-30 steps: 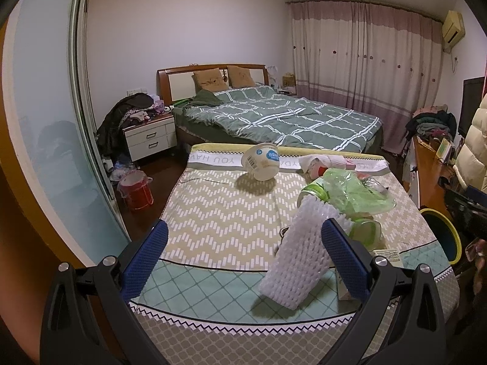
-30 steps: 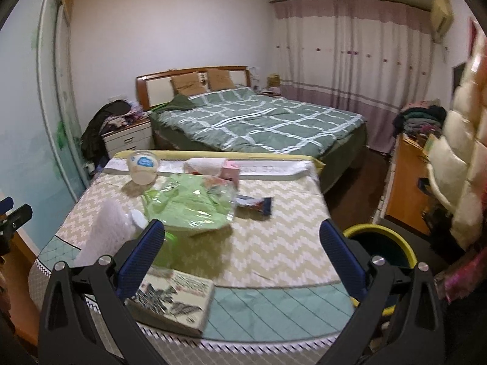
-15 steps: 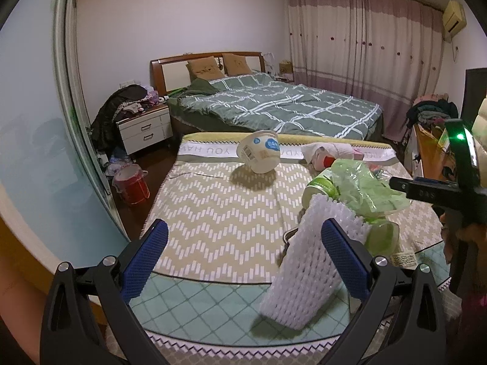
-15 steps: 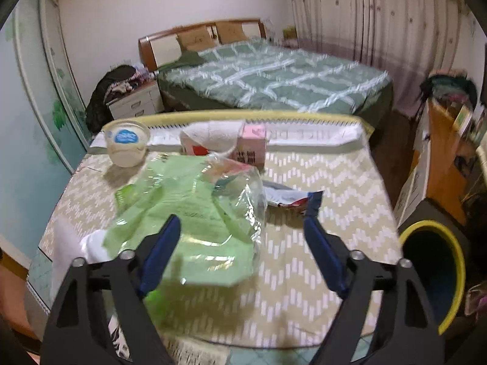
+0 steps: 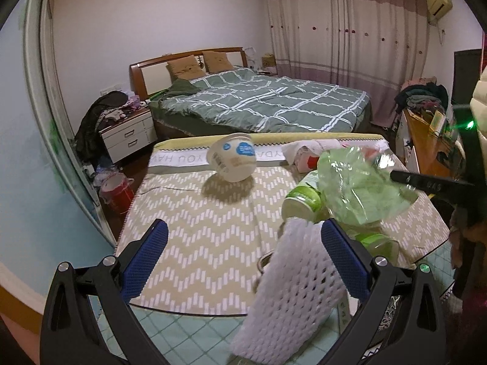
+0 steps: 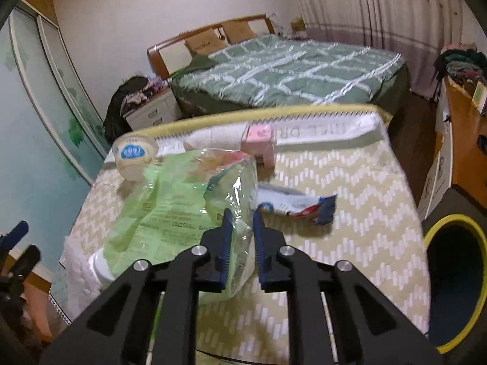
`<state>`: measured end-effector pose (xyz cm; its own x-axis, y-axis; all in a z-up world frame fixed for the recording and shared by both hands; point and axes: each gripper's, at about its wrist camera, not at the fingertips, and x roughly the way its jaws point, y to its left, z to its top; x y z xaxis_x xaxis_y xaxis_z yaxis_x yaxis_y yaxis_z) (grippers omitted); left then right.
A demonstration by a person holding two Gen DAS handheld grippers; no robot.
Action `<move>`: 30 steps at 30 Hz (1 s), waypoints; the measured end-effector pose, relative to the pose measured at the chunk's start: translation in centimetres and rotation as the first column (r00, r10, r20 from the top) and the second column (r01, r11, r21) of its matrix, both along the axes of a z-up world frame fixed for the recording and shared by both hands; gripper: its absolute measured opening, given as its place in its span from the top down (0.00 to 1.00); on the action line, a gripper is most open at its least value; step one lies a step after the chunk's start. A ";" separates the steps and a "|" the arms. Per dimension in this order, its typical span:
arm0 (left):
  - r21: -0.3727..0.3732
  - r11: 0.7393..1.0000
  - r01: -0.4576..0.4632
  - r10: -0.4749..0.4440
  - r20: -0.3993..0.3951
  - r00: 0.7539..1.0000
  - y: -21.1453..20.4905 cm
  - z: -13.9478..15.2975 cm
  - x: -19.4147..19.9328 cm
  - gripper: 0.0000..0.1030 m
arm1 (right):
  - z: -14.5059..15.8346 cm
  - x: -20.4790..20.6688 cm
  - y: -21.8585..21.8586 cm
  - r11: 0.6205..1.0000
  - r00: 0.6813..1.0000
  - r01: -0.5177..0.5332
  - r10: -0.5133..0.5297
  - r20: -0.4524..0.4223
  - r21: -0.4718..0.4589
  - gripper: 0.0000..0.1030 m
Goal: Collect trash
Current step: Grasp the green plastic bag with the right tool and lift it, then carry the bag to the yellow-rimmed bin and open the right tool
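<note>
**A:** Left view first. How far along are you?

**B:** Barely begun, I judge. My left gripper point(image 5: 242, 255) hangs over the near edge of the surface point(image 5: 194, 231), jaws spread wide and holding nothing. Plenty of trash lies out: a foam net point(image 5: 292, 298) just in front of my right finger, a cup point(image 5: 232, 161) tipped on its side well beyond it, a green-capped bottle point(image 5: 301, 202) just behind the net. The bag point(image 5: 359, 188) hangs above the bottle, lifted off the cloth.

**A:** And the net against your jaws?

**B:** It sits near the right finger, not centred in the gap. I'd need to shift right to straddle it.

**A:** Right view?

**B:** My right gripper point(image 6: 242, 243) has its jaws pressed almost together, pinching a fold of the bag point(image 6: 182, 200). The rest of the bag spreads away left of the jaws, towards the cup point(image 6: 134, 158). A wrapper point(image 6: 298, 206) lies just right of the bag, a pink box point(image 6: 260, 147) behind it.

**A:** The bin?

**B:** The bin point(image 6: 456, 276) stands on the floor right of the surface. Nothing shows inside; its depths are dark. Everything remains to be dropped.
</note>
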<state>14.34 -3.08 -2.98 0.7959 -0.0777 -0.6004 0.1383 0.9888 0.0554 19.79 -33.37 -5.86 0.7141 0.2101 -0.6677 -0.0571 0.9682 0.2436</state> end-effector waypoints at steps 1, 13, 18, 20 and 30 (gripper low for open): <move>0.000 1.000 0.009 -0.009 -0.003 1.000 -0.3 -0.1 0.1 0.04 | 0.6 -0.4 -0.3 1.000 1.000 0.006 -0.006 0.016 0.002 0.89; -0.022 0.995 0.096 -0.097 -0.027 0.995 -1.5 -0.8 -2.1 0.04 | 6.3 -7.2 -7.6 0.977 0.968 0.211 -0.204 0.145 -0.034 0.89; -0.045 0.993 0.106 -0.107 -0.021 0.994 -0.9 -1.1 -3.1 0.04 | 5.7 -9.5 -12.9 0.928 0.926 0.367 -0.359 0.118 -0.063 0.89; -0.049 0.992 0.114 -0.116 -0.026 0.993 -0.7 -1.4 -3.3 0.04 | 5.0 -10.2 -14.9 0.904 0.905 0.421 -0.414 0.100 -0.073 0.89; -0.020 0.987 0.160 -0.161 -0.048 0.986 -1.3 -2.7 -3.9 0.04 | -1.3 -12.8 -23.5 0.777 0.780 0.619 -0.625 -0.033 -0.111 0.88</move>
